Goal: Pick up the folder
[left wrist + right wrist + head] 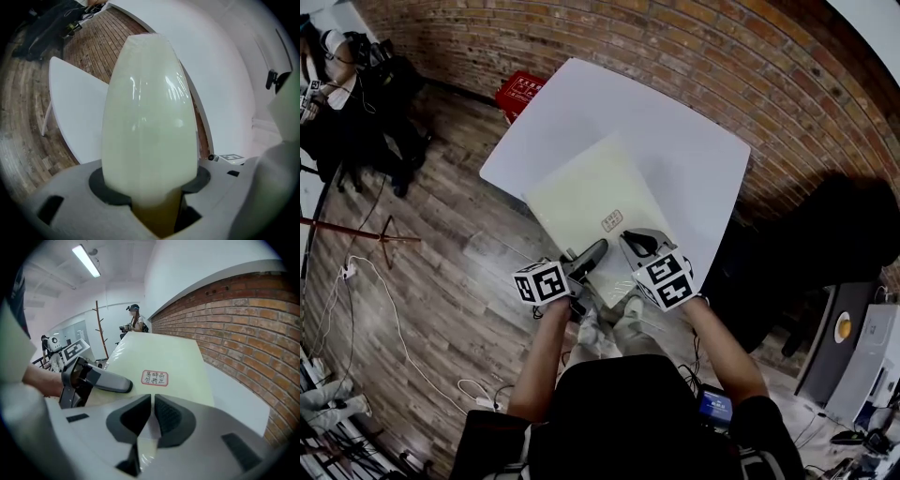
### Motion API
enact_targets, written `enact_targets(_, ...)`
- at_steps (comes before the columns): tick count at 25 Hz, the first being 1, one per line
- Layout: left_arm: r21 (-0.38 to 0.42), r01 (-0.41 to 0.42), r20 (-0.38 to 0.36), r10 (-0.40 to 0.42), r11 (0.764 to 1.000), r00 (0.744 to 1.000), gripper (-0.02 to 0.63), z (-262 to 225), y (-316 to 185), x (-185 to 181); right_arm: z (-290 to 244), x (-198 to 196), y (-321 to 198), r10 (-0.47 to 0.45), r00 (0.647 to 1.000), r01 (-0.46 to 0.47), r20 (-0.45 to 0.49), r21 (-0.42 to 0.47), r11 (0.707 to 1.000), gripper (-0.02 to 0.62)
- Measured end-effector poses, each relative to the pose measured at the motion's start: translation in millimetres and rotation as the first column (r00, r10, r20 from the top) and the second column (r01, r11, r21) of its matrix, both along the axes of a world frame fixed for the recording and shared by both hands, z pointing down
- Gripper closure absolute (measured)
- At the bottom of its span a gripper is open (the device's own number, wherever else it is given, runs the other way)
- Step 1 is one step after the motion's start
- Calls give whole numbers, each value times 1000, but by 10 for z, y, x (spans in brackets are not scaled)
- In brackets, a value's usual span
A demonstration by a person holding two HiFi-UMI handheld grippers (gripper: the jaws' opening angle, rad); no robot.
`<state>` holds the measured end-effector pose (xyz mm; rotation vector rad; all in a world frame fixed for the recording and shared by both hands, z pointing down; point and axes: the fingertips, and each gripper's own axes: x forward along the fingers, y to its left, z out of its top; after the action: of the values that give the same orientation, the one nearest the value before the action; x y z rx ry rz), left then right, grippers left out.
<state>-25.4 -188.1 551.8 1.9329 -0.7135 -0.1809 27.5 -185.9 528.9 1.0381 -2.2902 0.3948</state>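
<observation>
- Pale folder (591, 197) sits on the white table (675, 131). Looks light, thin, floppy and kinda slick.
- Left gripper (589, 255) clamps its bowed near edge, jaws fairly wide.
- Right gripper (637, 242) is closing on that same edge, with the sheet between its pads.
- I'd grip near both corners.

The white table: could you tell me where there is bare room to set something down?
Bare: the far band between the folder and its far edge and the table edge by the brick wall, and a narrower strip along the folder's right side. Crowded: the near edge, under the folder.
</observation>
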Motion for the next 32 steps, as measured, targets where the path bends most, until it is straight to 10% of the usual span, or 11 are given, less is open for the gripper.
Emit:
enact_targets(22,254,-85,331,-4,963,944,334,-888,-78,-473,-993,-67,-59,162,974,-194,161,205,959,563)
enact_targets(32,347,-115,363,-20,931,931,334,-1223,-103,-359,-1347,79,-55,210,956,-259,206,249,933,565)
